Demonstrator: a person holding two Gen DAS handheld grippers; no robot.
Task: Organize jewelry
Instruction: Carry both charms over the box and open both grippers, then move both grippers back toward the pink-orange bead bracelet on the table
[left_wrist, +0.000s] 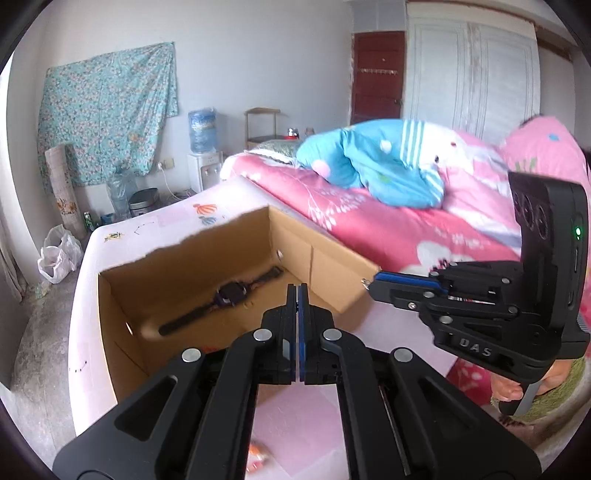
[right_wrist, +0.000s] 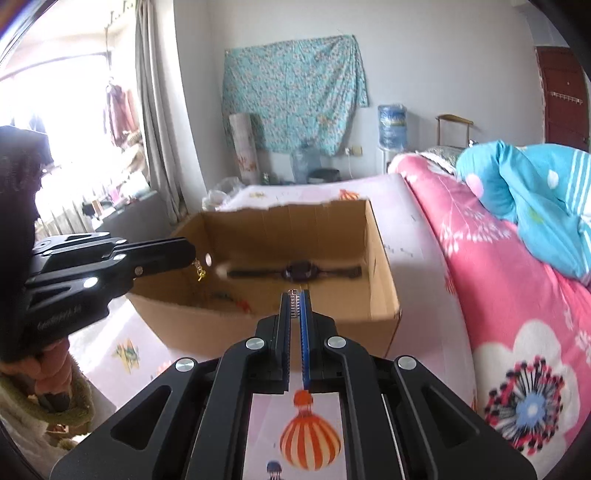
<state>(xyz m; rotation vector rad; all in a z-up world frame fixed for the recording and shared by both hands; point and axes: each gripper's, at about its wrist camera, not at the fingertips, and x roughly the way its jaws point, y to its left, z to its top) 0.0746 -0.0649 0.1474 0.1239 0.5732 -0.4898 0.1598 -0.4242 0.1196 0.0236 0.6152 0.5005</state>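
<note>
An open cardboard box (left_wrist: 110, 295) (right_wrist: 384, 295) stands on the pink-covered table. A dark wristwatch (left_wrist: 231, 295) (right_wrist: 299, 271) lies flat on its floor. My left gripper (left_wrist: 297, 291) (right_wrist: 192, 253) hangs over the box's near left side. Its jaws are shut, and a small gold piece (right_wrist: 199, 271) dangles from their tip. My right gripper (right_wrist: 295, 295) (left_wrist: 371, 286) hovers at the box's near rim, shut on a small silver piece (right_wrist: 293, 304) (left_wrist: 365, 283) that sticks out past the fingertips.
A bed with a pink floral quilt (right_wrist: 498, 258) (left_wrist: 369, 221) and a blue bundle of bedding (left_wrist: 376, 162) runs along the right of the table. Something small and orange-green (right_wrist: 236, 304) lies in the box's near left corner. A person's hands grip both handles.
</note>
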